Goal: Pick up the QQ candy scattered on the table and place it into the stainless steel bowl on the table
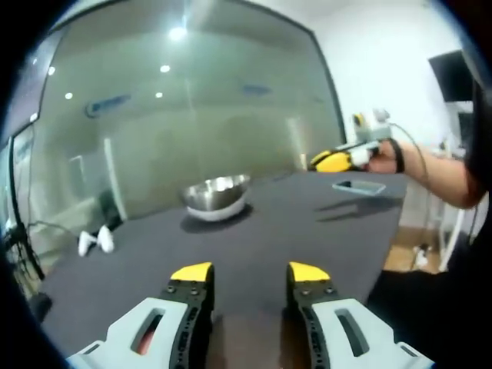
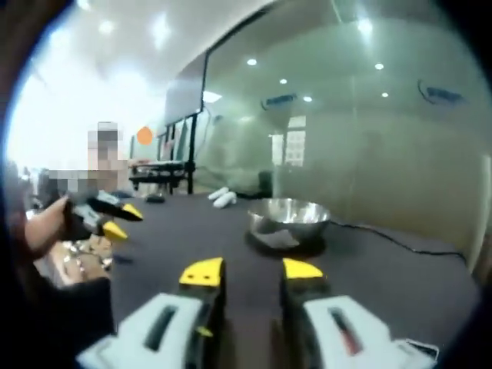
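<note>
Shiny round stainless steel bowl on dark grey tabletop, left tongs open and empty, right tongs open, possibly empty, above tabletop.

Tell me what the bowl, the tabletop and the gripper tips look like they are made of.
Bowl: polished metal, likely stainless steel, mirror-bright with reflections.
Tabletop: dark grey and matte, no glare; possibly cloth or a mat, unclear.
Left gripper and right gripper: yellow tips on black jaws with pale grey bodies, seemingly plastic or rubber.
</note>
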Demonstrator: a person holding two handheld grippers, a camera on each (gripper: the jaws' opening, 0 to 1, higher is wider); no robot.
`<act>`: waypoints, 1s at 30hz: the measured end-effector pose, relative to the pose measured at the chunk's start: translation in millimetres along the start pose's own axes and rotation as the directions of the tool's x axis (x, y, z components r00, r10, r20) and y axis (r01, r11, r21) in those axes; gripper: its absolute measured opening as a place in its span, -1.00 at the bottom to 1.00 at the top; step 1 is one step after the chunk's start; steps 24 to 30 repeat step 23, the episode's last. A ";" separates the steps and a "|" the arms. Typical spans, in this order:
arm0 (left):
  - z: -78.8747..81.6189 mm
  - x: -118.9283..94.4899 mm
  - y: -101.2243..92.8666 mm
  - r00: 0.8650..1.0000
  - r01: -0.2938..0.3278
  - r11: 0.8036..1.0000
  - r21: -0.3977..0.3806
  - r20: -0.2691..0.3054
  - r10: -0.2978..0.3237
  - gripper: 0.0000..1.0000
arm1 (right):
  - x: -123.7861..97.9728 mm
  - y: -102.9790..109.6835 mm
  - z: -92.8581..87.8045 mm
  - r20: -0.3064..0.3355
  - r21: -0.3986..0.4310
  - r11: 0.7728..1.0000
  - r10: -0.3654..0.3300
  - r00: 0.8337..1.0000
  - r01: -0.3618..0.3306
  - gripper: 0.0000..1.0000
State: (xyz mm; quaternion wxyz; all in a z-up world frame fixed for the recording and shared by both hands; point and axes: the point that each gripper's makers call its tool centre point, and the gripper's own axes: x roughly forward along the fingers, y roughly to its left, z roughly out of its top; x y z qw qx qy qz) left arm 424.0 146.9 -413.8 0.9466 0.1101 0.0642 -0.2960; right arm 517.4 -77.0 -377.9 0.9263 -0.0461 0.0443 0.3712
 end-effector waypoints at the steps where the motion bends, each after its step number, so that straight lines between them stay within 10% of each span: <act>1: 0.8 -0.4 0.2 1.000 -0.001 1.000 0.001 0.001 0.001 -0.22 | -2.7 -1.4 -1.2 0.004 0.016 1.000 -0.008 1.000 0.008 -0.44; 30: 9.6 3.3 6.0 0.999 -0.014 1.000 -0.017 0.052 0.015 -0.23 | -20.4 8.8 -26.5 -0.027 0.010 0.999 -0.035 0.999 0.035 -0.47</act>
